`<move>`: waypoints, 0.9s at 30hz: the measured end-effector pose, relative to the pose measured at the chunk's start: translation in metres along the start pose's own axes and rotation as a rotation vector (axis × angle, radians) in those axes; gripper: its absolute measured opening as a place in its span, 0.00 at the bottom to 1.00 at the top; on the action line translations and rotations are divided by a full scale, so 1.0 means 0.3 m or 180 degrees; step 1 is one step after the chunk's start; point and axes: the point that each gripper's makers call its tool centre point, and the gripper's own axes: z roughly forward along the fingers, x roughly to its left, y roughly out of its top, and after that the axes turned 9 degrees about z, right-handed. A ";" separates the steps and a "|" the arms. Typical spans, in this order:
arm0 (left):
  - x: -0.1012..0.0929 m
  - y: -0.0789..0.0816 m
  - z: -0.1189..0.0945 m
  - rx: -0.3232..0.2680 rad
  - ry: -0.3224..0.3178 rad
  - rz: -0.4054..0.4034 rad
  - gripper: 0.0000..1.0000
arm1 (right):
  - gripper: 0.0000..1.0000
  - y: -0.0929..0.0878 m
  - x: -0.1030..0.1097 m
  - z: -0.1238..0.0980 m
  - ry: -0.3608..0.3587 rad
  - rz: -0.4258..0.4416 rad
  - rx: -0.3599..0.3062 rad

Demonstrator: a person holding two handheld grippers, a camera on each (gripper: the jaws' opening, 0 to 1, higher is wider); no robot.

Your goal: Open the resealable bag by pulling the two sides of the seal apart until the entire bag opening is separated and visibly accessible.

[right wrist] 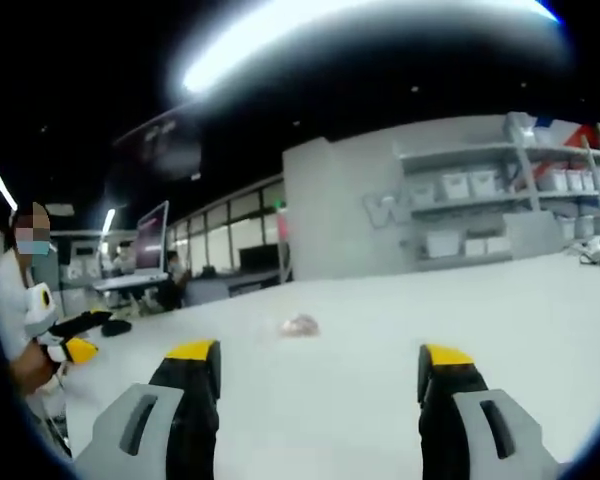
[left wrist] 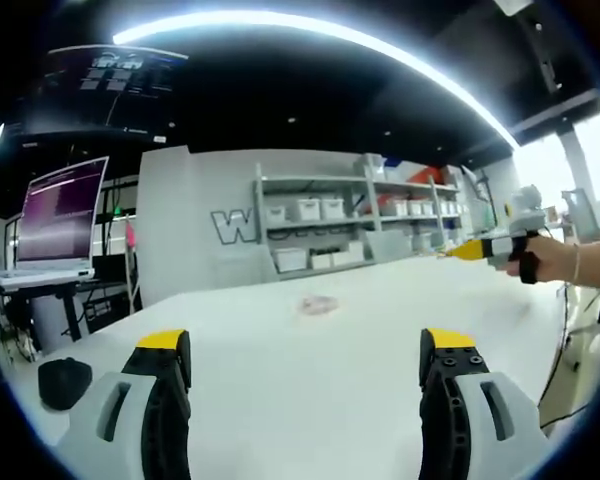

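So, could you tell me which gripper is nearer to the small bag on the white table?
I cannot tell: the bag lies well ahead of both. The left gripper and the right gripper each stand open, short of it, touching nothing, with the bag apparently about equally far from each.

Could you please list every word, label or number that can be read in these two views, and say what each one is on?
"W": a large outlined letter on the grey wall left of the shelves, in the left gripper view; anything after it is hidden.
Same lettering in the right gripper view: too blurred to read.
Laptop screen: lines of text, too small to read.
Dark overhead display: markings, too small to read.
Bag on the table: nothing legible.
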 end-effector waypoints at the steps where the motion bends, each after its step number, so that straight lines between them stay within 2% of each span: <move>1: -0.001 0.000 0.000 -0.0001 -0.0002 -0.0004 0.93 | 0.82 0.000 -0.003 -0.006 -0.0008 0.0004 -0.0004; 17: 0.004 -0.003 0.000 0.0009 -0.0002 0.0002 0.93 | 0.82 0.000 -0.018 -0.103 -0.0115 -0.0060 -0.0050; 27: 0.005 -0.018 -0.001 0.0022 0.0018 -0.0040 0.93 | 0.83 0.008 -0.017 -0.117 -0.0076 -0.0087 -0.0109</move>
